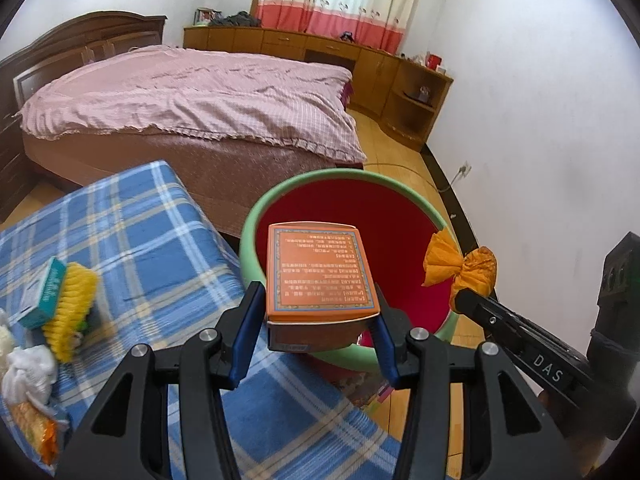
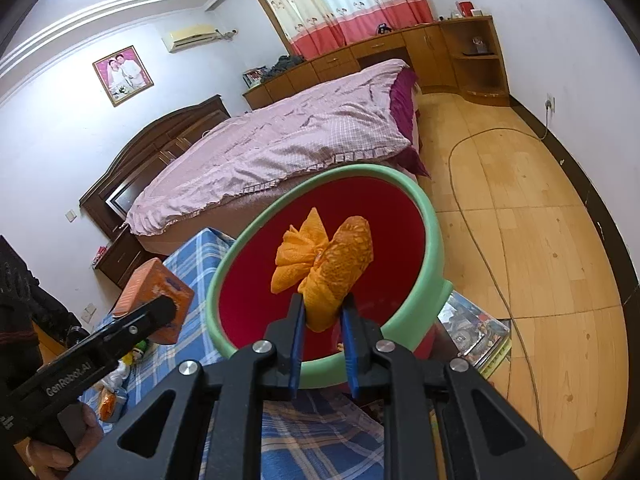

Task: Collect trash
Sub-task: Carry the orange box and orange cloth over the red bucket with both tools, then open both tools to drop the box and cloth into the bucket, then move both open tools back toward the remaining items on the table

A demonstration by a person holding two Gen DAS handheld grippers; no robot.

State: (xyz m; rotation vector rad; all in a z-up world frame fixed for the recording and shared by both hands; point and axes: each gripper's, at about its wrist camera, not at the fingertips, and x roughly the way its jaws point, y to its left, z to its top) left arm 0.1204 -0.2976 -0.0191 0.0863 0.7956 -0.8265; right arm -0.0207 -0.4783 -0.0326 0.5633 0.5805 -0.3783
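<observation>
cardboard, the orange box clamped by its side walls in the left gripper looks light but crushable, while the right gripper pinches a soft orange wrapper, both at frame centre over the green bin.

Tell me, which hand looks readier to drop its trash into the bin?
Probably the right. Its gripper holds the orange wrapper over the green bin's red inside; the left gripper's orange box sits nearer the rim.
</observation>
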